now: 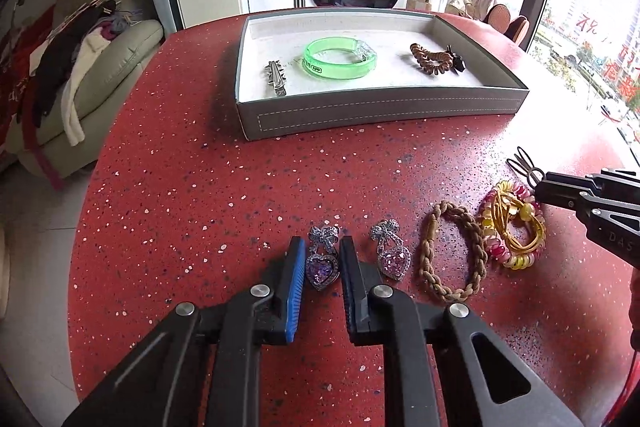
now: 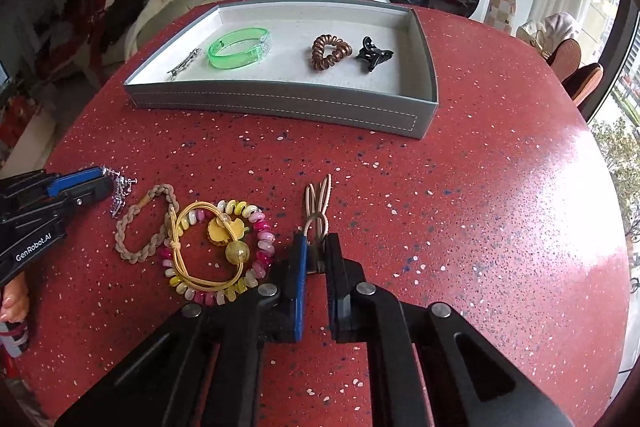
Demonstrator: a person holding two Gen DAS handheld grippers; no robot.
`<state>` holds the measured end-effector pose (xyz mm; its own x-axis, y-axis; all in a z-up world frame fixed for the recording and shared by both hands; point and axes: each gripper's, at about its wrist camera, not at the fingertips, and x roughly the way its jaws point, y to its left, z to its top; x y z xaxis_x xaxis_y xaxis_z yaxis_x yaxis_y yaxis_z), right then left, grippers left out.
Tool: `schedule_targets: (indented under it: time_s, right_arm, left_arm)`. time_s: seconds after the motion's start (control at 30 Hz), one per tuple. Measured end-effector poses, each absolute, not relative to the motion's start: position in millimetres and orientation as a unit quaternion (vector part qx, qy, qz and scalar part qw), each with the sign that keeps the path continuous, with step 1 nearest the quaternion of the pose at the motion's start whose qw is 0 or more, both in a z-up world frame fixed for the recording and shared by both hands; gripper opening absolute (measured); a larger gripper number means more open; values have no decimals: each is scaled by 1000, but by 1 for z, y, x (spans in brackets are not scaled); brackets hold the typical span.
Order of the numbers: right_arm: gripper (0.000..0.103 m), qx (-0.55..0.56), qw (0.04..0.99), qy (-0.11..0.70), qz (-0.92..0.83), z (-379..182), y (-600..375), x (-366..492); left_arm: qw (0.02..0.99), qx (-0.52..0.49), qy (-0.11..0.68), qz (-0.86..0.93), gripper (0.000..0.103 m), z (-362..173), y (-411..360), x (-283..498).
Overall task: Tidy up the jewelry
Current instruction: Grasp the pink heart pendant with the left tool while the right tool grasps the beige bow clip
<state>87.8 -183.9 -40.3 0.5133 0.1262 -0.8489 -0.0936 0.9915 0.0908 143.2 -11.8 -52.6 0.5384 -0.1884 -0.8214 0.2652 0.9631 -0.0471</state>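
Four pieces already lie in the tray (image 1: pixel 380 109): a metal clip (image 1: pixel 275 78) at its left, a green bangle (image 1: pixel 339 58) beside it, a brown coil tie (image 2: pixel 331 51) and a black claw clip (image 2: pixel 374 57) toward the right, spread apart, likely so each can be seen and lifted singly. Rest of the jewelry lies in a loose row on the red table (image 1: pixel 200 187), near the front edge and well apart from the tray. Left gripper (image 1: pixel 322 263) is low over the table, jaws parted, straddling a heart earring (image 1: pixel 322 261); the blue pad sits just left of it, the other just right, neither clearly pressing, so I read this as lined up for a pinch and not yet gripping. Its twin earring (image 1: pixel 390 249) lies just beside, outside the jaws. Next along are a braided tie (image 1: pixel 452 251) and a beaded bracelet (image 2: pixel 218 253) with a yellow cord tie (image 2: pixel 208 247) lying across it, the two overlapping, so they may drag together if lifted carelessly. Right gripper (image 2: pixel 316 253) has its jaws narrowed around the near loop of a beige hairpin (image 2: pixel 318 205), prongs pointing toward the tray; whether the pads bite it firmly I cannot tell. Judgement: both hands are picking at once, each taking the item nearest its side, tray next.
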Motion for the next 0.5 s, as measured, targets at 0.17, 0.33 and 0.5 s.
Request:
schedule_targets:
  time_s: [0.17,0.33,0.5]
  right_arm:
    - [10,59,875,476,61,-32,-196,81]
    - [10,86,879,464,68,-21,-201,78]
    - [10,98,885,450,75,-7,-202,78]
  left_arm:
    - [881,16,453,-137,36,-42,-2,140]
    - [885,9,442,-143,36,-28,1,136]
    - [891,3,430,-147,36,-9,0,136]
